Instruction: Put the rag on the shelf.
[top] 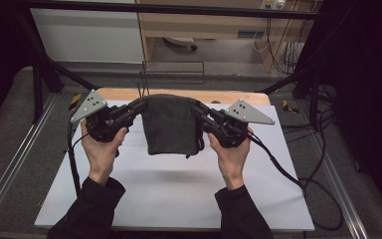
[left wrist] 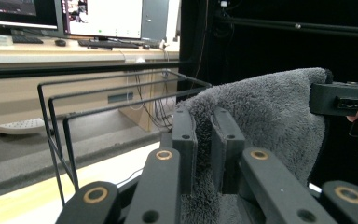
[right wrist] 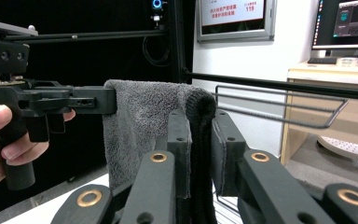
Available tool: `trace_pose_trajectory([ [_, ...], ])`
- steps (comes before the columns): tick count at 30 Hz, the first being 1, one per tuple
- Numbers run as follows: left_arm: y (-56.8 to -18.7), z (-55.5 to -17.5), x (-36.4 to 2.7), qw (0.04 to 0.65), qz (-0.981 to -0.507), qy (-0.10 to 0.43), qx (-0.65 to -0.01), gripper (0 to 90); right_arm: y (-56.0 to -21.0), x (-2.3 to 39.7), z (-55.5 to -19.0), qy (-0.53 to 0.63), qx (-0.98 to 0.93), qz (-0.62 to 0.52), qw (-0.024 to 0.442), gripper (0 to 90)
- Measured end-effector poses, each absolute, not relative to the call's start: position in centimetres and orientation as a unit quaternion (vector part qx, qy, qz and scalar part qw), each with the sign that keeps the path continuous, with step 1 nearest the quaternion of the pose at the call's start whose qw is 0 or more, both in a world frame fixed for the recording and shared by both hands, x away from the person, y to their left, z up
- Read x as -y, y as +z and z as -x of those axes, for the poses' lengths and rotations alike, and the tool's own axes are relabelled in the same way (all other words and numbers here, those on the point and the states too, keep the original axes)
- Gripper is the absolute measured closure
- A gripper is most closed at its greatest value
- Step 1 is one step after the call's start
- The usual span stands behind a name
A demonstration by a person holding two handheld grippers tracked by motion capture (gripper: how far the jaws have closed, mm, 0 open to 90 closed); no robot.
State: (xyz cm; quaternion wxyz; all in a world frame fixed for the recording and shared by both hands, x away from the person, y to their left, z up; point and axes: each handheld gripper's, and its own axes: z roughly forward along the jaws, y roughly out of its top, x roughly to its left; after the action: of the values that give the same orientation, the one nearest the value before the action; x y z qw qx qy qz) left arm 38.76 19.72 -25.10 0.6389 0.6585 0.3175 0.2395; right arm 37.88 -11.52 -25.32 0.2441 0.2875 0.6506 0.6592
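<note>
Grey towel up off the desk, stretched between both hands and hanging free in a folded rectangle. Left hand-held gripper pinching the top left corner, jaws nearly closed with plush cloth squeezed between the pads. Right hand-held gripper clamped the same way on the top right corner, thick hemmed edge bunched between its jaws. Seen close from the left gripper view: towel running from the near jaws across to the other hand-held gripper. Mirrored in the right gripper view: cloth spanning to the left hand-held gripper.

Judged progress: pick-up done, lift done, towel held level and spread. Left to do, most likely: carrying it forward and draping it over the wire rack at the far edge of the desk, then letting go. Not yet on the rack, not touching it.

Textures: towel deep grey, fluffy terry pile, soft and limp, sagging a little in the middle, a thin loop or cord dangling at the lower right corner. Rack thin black bent wire, several parallel rails, rigid and open. Desk covered by a smooth white sheet, wooden edge beyond.
</note>
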Motion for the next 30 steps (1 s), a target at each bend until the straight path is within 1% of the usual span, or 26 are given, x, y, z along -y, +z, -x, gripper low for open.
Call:
trace_pose_trajectory([
  [15, -22.9, -39.7, -19.7, 0.668, -0.624, 0.259, -0.311, 81.2, -22.7, 10.8, -38.9, 0.672, -0.626, -0.281, 0.278, 80.4],
  [30, -20.0, -40.7, -19.5, 0.686, -0.601, 0.276, -0.303, 81.2, -19.6, 10.5, -40.2, 0.681, -0.608, -0.27, 0.305, 80.5],
])
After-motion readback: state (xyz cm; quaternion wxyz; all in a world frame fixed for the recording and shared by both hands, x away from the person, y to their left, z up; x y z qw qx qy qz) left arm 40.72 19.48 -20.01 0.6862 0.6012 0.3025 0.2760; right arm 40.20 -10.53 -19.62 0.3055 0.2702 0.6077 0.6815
